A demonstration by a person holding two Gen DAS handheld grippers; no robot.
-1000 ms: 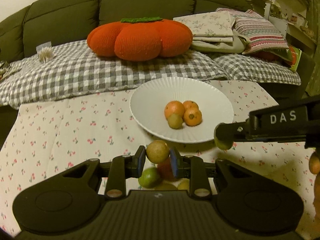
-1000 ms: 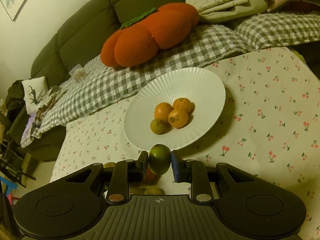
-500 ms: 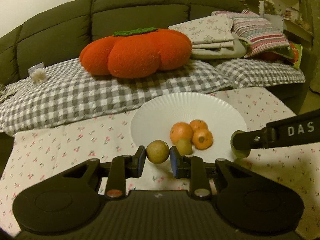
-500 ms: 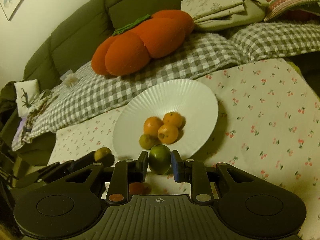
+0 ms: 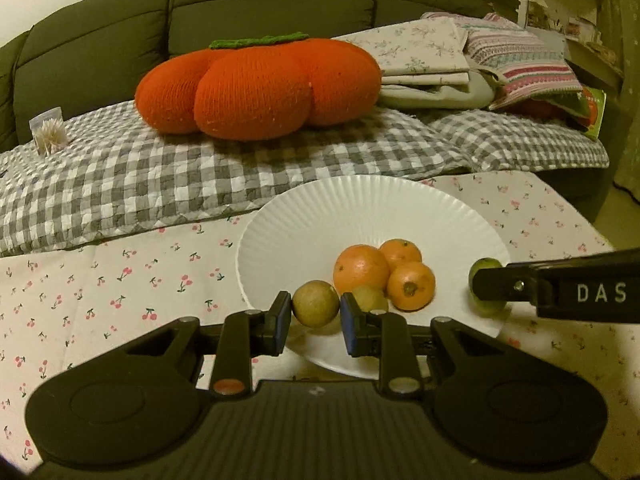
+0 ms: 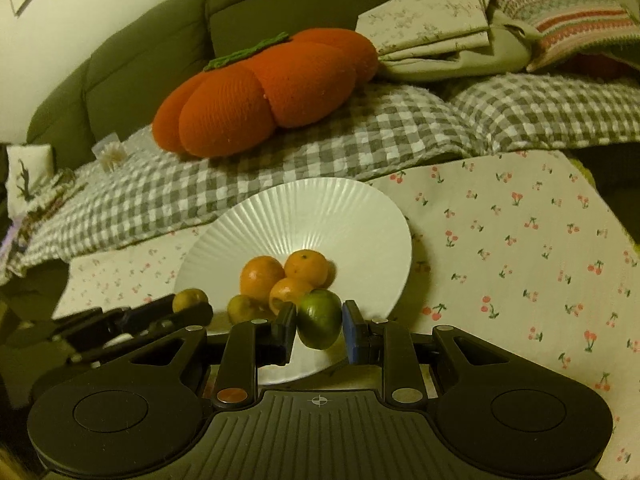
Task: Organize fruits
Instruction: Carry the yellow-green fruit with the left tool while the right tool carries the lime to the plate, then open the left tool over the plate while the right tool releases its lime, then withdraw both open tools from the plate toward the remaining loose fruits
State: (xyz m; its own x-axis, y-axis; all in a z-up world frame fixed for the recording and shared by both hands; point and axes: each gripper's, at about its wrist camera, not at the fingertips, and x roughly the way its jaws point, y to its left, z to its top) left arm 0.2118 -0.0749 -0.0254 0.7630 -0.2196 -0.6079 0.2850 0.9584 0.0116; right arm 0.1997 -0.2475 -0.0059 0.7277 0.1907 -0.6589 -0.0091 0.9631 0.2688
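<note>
Fruits go on the white plate (image 5: 360, 208), so while my left gripper (image 5: 315, 316) squeezes a brownish-green fruit (image 5: 315, 309) and my right gripper (image 6: 319, 326) squeezes a green lime (image 6: 319, 318), I should lower both beside the oranges (image 5: 361, 269) before opening the jaws.

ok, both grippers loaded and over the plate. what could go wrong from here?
1. The brownish fruit in the left gripper hangs right in front of the fruit pile; dropped there, it may scatter it.
2. The green lime in the right gripper is over the white plate near its rim; released, it may roll off.
</note>
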